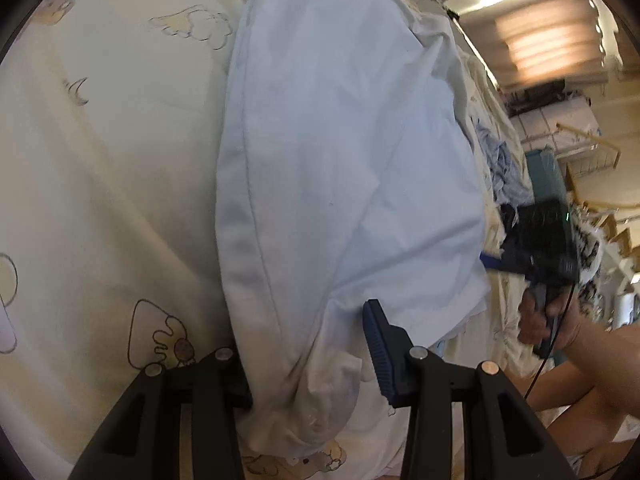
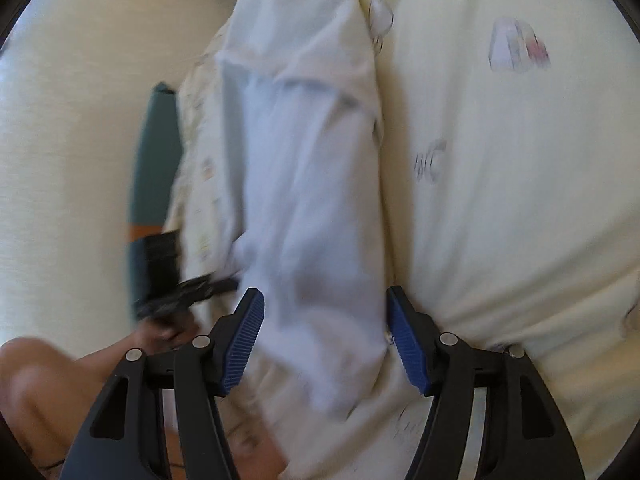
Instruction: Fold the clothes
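Between the spread fingers of the left gripper [image 1: 316,356] and the right gripper [image 2: 324,336], apparently unpinched, the pale blue garment [image 1: 340,160] lies on the cartoon-print bedsheet [image 1: 100,140], its long axis running near to far.

Left gripper [image 1: 308,356]: black angular finger frames carrying silver round pins, ridged blue pad showing on one finger [image 1: 378,344]. Right gripper [image 2: 324,340]: same black frames, silver pins, ridged blue pads facing inward on both fingers [image 2: 244,340]. A thin dark cable [image 1: 548,352] is trailing from the black handle. Both forearms are showing bare, no sleeves.
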Demonstrator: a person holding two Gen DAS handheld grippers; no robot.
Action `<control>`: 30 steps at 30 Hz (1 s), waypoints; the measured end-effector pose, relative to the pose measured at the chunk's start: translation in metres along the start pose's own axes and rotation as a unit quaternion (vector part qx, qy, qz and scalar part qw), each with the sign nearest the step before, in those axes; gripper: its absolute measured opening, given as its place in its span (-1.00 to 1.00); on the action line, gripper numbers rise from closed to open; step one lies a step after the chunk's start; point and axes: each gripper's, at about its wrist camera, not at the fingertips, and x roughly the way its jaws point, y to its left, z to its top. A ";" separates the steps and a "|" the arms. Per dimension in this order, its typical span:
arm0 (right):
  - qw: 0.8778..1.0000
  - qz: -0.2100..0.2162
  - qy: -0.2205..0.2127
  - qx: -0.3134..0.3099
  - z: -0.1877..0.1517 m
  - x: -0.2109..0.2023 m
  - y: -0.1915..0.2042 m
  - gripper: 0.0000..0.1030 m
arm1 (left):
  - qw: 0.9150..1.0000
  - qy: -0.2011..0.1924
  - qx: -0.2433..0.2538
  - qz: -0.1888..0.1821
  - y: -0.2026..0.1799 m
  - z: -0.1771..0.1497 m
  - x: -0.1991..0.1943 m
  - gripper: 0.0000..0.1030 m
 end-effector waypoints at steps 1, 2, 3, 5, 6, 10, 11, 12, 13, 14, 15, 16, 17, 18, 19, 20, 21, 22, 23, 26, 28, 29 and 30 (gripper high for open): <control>1.000 0.015 0.013 0.008 -0.004 0.002 -0.003 0.32 | 1.000 -0.002 -0.002 -0.003 0.001 0.000 0.000 -0.15; 0.999 0.022 0.033 0.011 -0.012 0.004 -0.005 0.32 | 1.000 -0.005 -0.004 -0.006 0.001 -0.001 0.000 -0.15; 0.999 0.014 0.045 -0.004 -0.019 0.007 -0.003 0.32 | 1.000 -0.007 -0.005 -0.007 0.002 -0.001 -0.001 -0.15; 0.997 -0.007 0.065 -0.041 -0.031 0.014 0.003 0.29 | 1.000 -0.009 -0.001 -0.005 0.001 -0.002 -0.002 -0.15; 0.997 -0.012 0.056 -0.045 -0.031 0.012 0.005 0.29 | 1.000 -0.010 -0.001 -0.004 0.001 -0.002 -0.002 -0.15; 0.998 -0.025 -0.009 -0.050 -0.023 -0.003 0.012 0.29 | 1.000 -0.011 -0.002 -0.002 -0.001 -0.001 -0.002 -0.15; 0.998 -0.024 -0.022 -0.050 -0.019 -0.006 0.012 0.29 | 1.000 -0.011 -0.003 -0.005 0.000 -0.001 -0.003 -0.15; 0.998 -0.022 -0.036 -0.050 -0.014 -0.008 0.013 0.29 | 1.000 -0.011 -0.004 -0.007 0.000 -0.002 -0.003 -0.15; 0.997 -0.021 -0.049 -0.050 -0.010 -0.011 0.014 0.29 | 1.000 -0.013 -0.005 -0.010 0.002 -0.002 -0.005 -0.15; 0.998 -0.017 -0.039 -0.042 -0.006 -0.006 0.012 0.29 | 1.000 -0.016 -0.006 -0.012 0.003 -0.002 -0.007 -0.15; 0.999 -0.013 -0.027 -0.032 -0.003 -0.001 0.010 0.31 | 1.000 -0.024 -0.004 -0.011 0.002 -0.003 -0.010 -0.15; 1.000 -0.010 -0.014 -0.022 0.000 0.005 0.008 0.29 | 0.999 -0.035 0.004 -0.008 0.000 -0.003 -0.012 -0.15; 1.000 -0.006 -0.002 -0.012 0.003 0.011 0.006 0.28 | 0.999 -0.046 0.015 -0.005 -0.004 -0.002 -0.013 -0.15; 0.999 -0.019 0.007 -0.024 0.003 0.018 0.010 0.20 | 0.998 -0.051 0.024 -0.008 -0.007 -0.002 -0.013 -0.15; 0.998 -0.036 0.014 -0.040 0.001 0.027 0.015 -0.03 | 0.998 -0.055 0.034 -0.009 -0.011 -0.001 -0.012 -0.15; 0.997 -0.052 0.021 -0.056 0.000 0.035 0.020 -0.19 | 0.998 -0.051 0.047 0.002 -0.015 -0.001 -0.010 -0.26; 0.997 -0.059 0.014 -0.057 -0.002 0.036 0.023 -0.62 | 0.997 -0.048 0.060 0.013 -0.019 -0.001 -0.008 -0.89; 0.997 -0.059 -0.001 -0.059 -0.002 0.032 0.029 -0.87 | 0.996 -0.047 0.068 0.023 -0.021 -0.001 -0.008 -0.88; 0.996 -0.057 -0.016 -0.061 -0.003 0.028 0.036 -0.87 | 0.997 -0.053 0.051 0.012 -0.018 0.000 -0.014 -0.89; 0.995 -0.040 -0.064 -0.065 0.002 0.007 0.056 -0.88 | 0.995 -0.094 0.032 -0.021 -0.021 0.008 -0.045 -0.89; 0.993 -0.024 -0.097 -0.067 0.009 -0.010 0.071 -0.88 | 0.991 -0.126 0.035 -0.036 -0.028 0.019 -0.070 -0.89; 0.991 -0.014 -0.113 -0.070 0.015 -0.020 0.080 -0.88 | 0.987 -0.146 0.035 -0.049 -0.035 0.028 -0.084 -0.89; 0.989 -0.006 -0.127 -0.078 0.023 -0.030 0.091 -0.89 | 0.984 -0.165 0.035 -0.061 -0.041 0.038 -0.097 -0.89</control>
